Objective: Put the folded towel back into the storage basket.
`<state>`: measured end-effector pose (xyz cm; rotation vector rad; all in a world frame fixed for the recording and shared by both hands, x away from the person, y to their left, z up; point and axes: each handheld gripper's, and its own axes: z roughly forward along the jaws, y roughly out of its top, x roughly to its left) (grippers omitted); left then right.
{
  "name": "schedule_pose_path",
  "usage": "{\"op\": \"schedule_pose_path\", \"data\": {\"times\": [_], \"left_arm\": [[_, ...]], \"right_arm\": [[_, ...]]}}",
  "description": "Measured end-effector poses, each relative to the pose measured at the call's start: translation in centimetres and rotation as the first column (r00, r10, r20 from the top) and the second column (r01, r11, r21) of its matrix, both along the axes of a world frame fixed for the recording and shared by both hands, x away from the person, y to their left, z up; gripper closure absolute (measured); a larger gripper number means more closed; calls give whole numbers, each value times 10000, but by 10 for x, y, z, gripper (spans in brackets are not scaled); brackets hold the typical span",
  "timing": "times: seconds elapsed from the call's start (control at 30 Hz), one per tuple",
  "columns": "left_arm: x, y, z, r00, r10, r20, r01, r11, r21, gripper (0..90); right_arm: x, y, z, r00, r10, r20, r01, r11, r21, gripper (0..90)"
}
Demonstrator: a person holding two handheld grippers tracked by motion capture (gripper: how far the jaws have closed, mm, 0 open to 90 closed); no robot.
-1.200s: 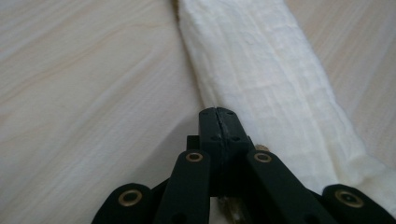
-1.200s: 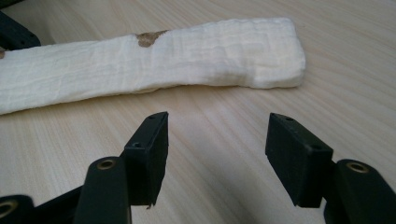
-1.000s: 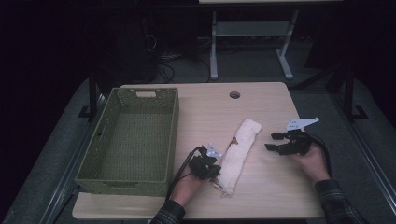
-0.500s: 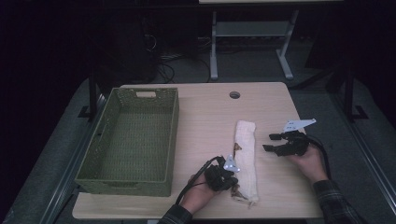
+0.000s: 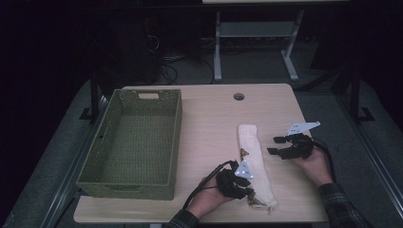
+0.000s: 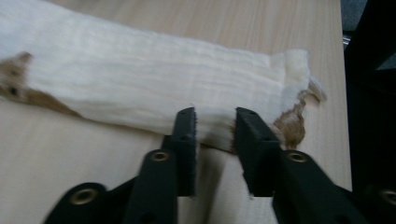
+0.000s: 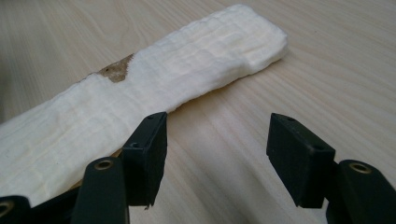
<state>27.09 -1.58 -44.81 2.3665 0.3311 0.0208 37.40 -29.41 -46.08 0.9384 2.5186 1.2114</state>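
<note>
Just ahead of the left gripper (image 6: 214, 122), along the near long edge of the folded cream cloth (image 6: 154, 88), the two black jaws stand a small gap apart. These jaws have just been opening, and the left gripper view shows the cloth edge at the fingertips (image 6: 187, 122) without the pads pressing on it; nothing is held. A brown patch on the cloth lies just beyond the right-hand jaw in that view, near the frayed end of the cloth. On the high view the left gripper (image 5: 243, 183) sits at the near end of the cloth (image 5: 252, 147), which lies lengthwise on the wooden table (image 5: 209, 118), running away from the person. The right gripper (image 7: 217, 135) is set beside the opposite long edge of the cloth (image 7: 177, 79), jaws parted widely with bare table between them; its left-hand finger (image 7: 147, 149) is close to the cloth edge, contact cannot be confirmed, and nothing is gripped. On the high view the right gripper (image 5: 278, 145) rests just beside the cloth's middle. A green woven basket (image 5: 102, 161) stands well apart from both sets of fingers, at the table's left side.
</note>
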Motion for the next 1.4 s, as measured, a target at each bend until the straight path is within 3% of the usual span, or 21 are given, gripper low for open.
{"op": "schedule_pose_path", "data": {"times": [0.1, 0.17, 0.3, 0.6, 0.67, 0.77, 0.9, 0.97, 1.07, 1.13, 1.33, 1.4], "left_arm": [[10, 2, 9, 9995, -85, 303, 90, 9998, -190, 544], [16, 0, 11, 9997, -141, 186, 148, 9992, -361, 449], [27, -8, 8, 9987, -467, 220, 468, 9989, -62, 320], [41, -27, 7, 9951, -796, 593, 788, 9968, 158, 223], [44, -31, 4, 9941, -894, 622, 889, 9960, 108, 205], [45, -36, -4, 9926, -1037, 629, 1015, 9941, 379, 177], [47, -40, -13, 9928, -1152, 320, 1130, 9916, 636, 175], [46, -40, -18, 9918, -1190, 457, 1155, 9906, 737, 177], [45, -39, -18, 9916, -1153, 585, 1114, 9916, 660, 201], [45, -38, -17, 9915, -1155, 605, 1113, 9914, 684, 270], [42, -35, -14, 9917, -1121, 635, 1088, 9927, 530, 651], [41, -34, -13, 9931, -1059, 498, 1035, 9934, 492, 735]], "right_arm": [[0, 0, -1, 10000, 32, -14, -32, 10000, -28, 379], [1, 1, -1, 10000, 57, -17, -57, 10000, -37, 379], [1, 2, -2, 10000, 64, -39, -65, 10000, -59, 379], [1, 1, -3, 10000, 82, -42, -82, 9999, -104, 381], [1, 1, -2, 10000, 55, -35, -55, 9999, -109, 386], [1, 1, -2, 10000, 33, -85, -34, 9999, -122, 392], [1, 0, -2, 10000, 61, -79, -61, 9999, -108, 394], [1, 0, -2, 9999, 72, -95, -73, 9999, -82, 395], [1, 1, -3, 9999, 58, -138, -59, 9999, -83, 395], [1, 1, -3, 9999, 108, -97, -108, 9999, -69, 395], [1, 0, -1, 9999, 158, -21, -158, 9999, -35, 394], [1, 0, 0, 9997, 234, -21, -234, 9997, -12, 386]]}}
